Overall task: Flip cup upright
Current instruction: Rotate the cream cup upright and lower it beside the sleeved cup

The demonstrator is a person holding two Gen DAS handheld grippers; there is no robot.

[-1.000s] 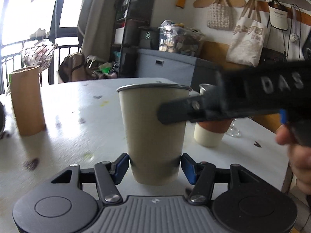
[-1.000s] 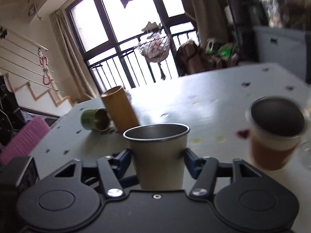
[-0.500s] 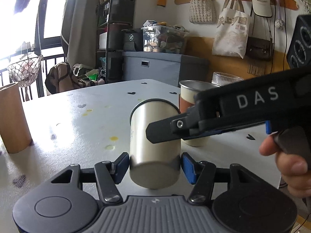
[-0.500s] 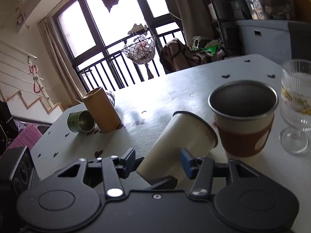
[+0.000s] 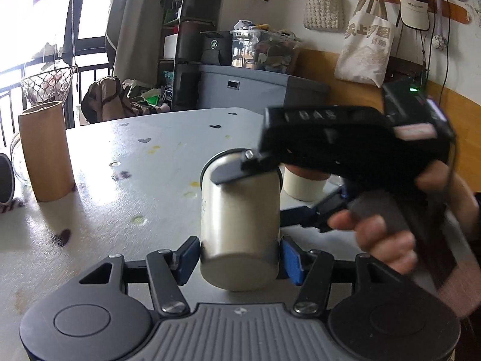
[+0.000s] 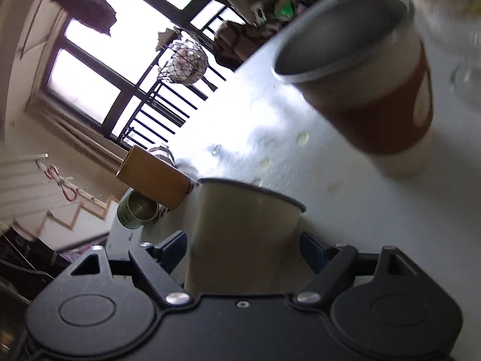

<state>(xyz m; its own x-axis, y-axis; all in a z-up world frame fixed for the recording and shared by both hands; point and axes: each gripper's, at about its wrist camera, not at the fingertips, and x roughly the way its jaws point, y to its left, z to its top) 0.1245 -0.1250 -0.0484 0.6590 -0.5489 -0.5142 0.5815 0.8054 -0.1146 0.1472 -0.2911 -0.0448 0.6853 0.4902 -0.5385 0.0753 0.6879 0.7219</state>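
A cream metal cup (image 5: 239, 225) is tipped over with its flat base toward the left wrist camera. My left gripper (image 5: 239, 255) has its blue pads (image 5: 188, 254) against both sides of the cup near the base. My right gripper, held in a hand (image 5: 375, 234), reaches in from the right, one finger (image 5: 231, 171) lying across the cup's rim end. In the tilted, blurred right wrist view the cup (image 6: 240, 231) stands between my right gripper's (image 6: 243, 249) blue pads (image 6: 312, 248), which show small gaps to the cup.
A brown cardboard tube (image 5: 45, 153) stands at the table's left. A cup with a brown sleeve (image 6: 366, 87) and a stemmed glass (image 6: 463, 30) stand just behind. A green tin (image 6: 135, 210) lies by the tube. The white table (image 5: 126, 180) stretches behind.
The cup went from upright to tipped on its side. The right gripper has rolled sideways and shifted toward the rim end; the left gripper stays at the cup's base.
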